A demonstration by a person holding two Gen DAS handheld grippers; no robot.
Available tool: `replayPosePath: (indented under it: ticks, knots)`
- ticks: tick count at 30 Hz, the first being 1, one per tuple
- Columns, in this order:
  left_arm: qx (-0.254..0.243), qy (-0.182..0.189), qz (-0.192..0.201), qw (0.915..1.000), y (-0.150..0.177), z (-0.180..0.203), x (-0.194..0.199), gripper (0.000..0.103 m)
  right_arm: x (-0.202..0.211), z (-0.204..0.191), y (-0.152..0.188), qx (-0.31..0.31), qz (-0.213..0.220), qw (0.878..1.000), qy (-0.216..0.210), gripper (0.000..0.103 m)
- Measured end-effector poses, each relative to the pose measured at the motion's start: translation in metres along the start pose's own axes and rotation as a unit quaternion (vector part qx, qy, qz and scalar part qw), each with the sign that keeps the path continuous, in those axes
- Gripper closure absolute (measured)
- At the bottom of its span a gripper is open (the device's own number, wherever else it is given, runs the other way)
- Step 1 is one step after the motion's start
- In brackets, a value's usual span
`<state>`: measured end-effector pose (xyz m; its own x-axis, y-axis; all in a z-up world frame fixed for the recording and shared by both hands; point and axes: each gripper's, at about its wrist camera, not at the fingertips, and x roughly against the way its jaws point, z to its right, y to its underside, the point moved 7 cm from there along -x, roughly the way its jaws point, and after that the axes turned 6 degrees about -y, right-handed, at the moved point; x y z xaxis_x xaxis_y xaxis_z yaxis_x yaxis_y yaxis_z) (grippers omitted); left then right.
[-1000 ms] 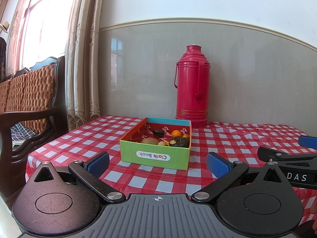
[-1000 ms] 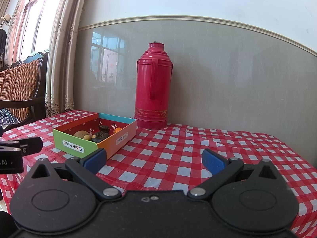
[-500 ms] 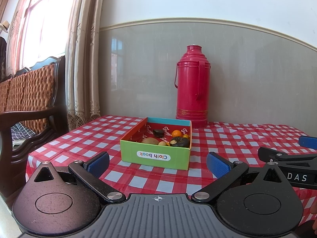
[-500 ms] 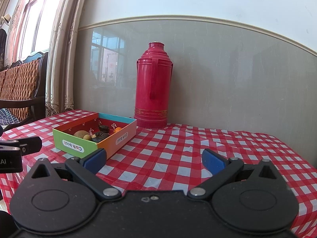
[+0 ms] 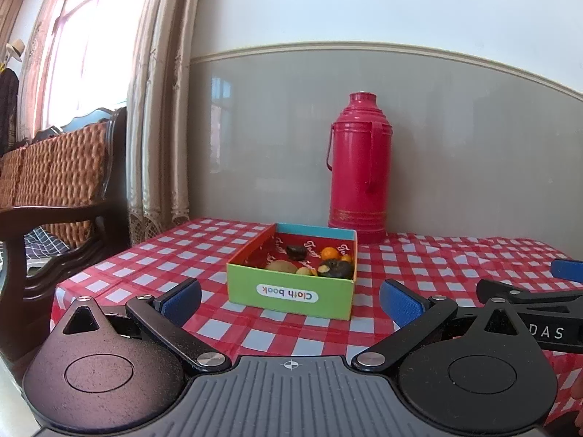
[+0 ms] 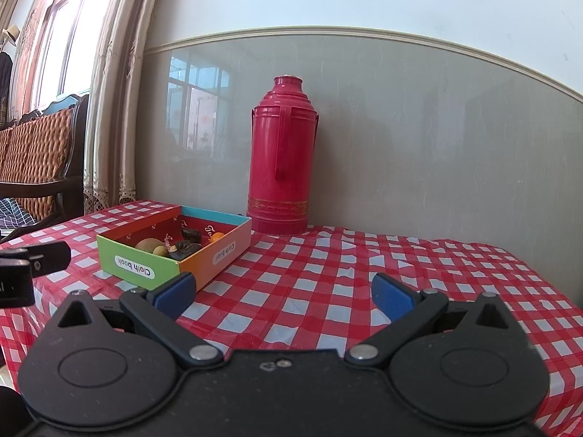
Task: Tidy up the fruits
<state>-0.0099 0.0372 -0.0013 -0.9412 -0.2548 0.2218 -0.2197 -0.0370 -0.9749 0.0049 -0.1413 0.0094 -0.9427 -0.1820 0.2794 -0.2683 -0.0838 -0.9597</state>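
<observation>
A colourful cardboard box (image 5: 291, 293) labelled "Cloth book" sits on the red-checked tablecloth (image 5: 419, 262). It holds several fruits: a brown kiwi (image 5: 280, 266), an orange (image 5: 329, 253) and dark fruits (image 5: 336, 268). My left gripper (image 5: 290, 300) is open and empty, just in front of the box. My right gripper (image 6: 282, 293) is open and empty, to the right of the box (image 6: 145, 266). The right gripper also shows at the right edge of the left wrist view (image 5: 539, 291).
A tall red thermos (image 5: 359, 169) stands behind the box against the grey wall. A wooden wicker chair (image 5: 54, 182) and curtains stand left of the table. The tablecloth (image 6: 400, 266) stretches to the right of the box.
</observation>
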Motion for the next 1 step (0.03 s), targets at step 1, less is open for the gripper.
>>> replayPosePath:
  ticks: [1]
  knots:
    - [0.002,-0.005,-0.002,1.0000,0.0004,-0.0008,-0.0004,0.000,0.0000,0.0000,-0.0001,0.000,0.000,1.000,0.000,0.006]
